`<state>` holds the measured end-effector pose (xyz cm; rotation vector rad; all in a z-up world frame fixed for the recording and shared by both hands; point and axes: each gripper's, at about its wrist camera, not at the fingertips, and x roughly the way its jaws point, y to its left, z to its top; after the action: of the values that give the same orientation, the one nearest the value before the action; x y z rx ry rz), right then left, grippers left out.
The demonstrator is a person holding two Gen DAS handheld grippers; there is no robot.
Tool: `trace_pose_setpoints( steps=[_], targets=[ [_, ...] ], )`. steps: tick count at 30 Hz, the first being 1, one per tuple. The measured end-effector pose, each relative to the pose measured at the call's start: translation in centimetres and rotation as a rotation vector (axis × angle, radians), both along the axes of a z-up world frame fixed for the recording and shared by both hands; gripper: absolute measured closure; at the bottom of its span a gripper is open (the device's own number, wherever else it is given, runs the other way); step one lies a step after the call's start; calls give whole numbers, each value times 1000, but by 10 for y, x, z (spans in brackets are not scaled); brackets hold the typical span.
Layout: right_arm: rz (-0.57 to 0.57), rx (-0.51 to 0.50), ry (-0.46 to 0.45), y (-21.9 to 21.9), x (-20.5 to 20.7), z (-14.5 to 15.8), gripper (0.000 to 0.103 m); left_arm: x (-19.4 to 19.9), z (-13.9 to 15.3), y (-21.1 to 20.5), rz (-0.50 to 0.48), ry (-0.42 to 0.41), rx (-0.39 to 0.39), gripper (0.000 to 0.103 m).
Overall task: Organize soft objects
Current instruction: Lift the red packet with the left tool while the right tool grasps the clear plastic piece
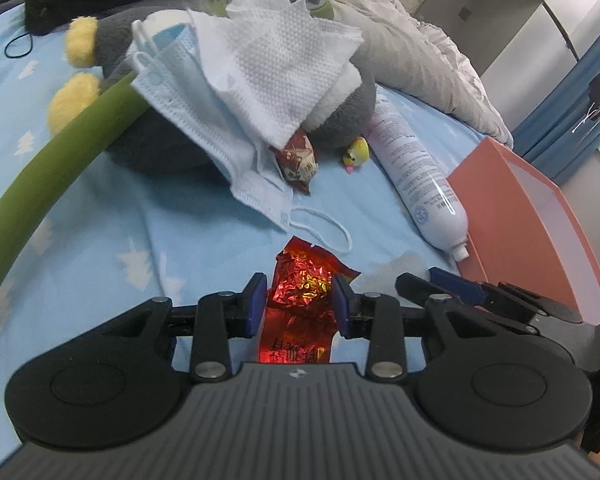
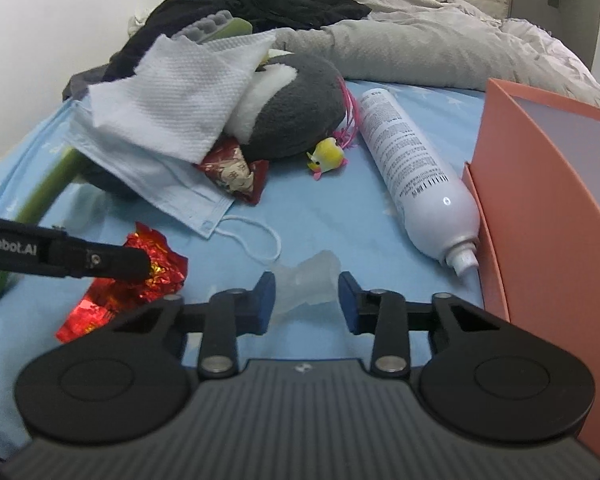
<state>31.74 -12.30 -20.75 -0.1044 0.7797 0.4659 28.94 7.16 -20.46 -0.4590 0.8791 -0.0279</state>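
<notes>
On the blue bed sheet, my left gripper [image 1: 300, 300] has its pads on both sides of a crumpled red foil wrapper [image 1: 304, 280], also seen in the right wrist view [image 2: 156, 272]. My right gripper [image 2: 306, 300] is open around a clear crumpled plastic piece [image 2: 306, 280], not pressing it. A grey plush penguin [image 2: 296, 108] lies behind, covered by a white tissue [image 2: 172, 96] and a blue face mask [image 2: 160, 180]. A second red wrapper [image 2: 236, 176] and a small yellow toy [image 2: 328, 158] lie beside it.
A white spray bottle [image 2: 416, 168] lies beside an open orange box [image 2: 540, 208] at the right. A green tube [image 1: 60, 152] curves along the left. A grey duvet [image 2: 420, 48] and black clothes [image 2: 260, 4] lie at the back.
</notes>
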Motion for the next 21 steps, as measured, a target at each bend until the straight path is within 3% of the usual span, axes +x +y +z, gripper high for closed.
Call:
trace_pose_setpoints(
  steps=[1,12,17,19,21],
  targets=[
    [-1,8,6,-2,-4,2,83,-5,1,-1,2,2,-5,63],
    [-30,49,30,-18,-46,9,86,-44,0,-7,-10,45,-22,63],
    [-41,56,24,-20,-40,3,83,-43,-11,-6,-26,68,6,61],
    [-43,54,27,-20,-32,-1,82,-40,-14,-7,-31,83,18,54],
    [-49,49,24,-20,-25,-5,72,-40,-14,-7,-40,77,16,49]
  ],
)
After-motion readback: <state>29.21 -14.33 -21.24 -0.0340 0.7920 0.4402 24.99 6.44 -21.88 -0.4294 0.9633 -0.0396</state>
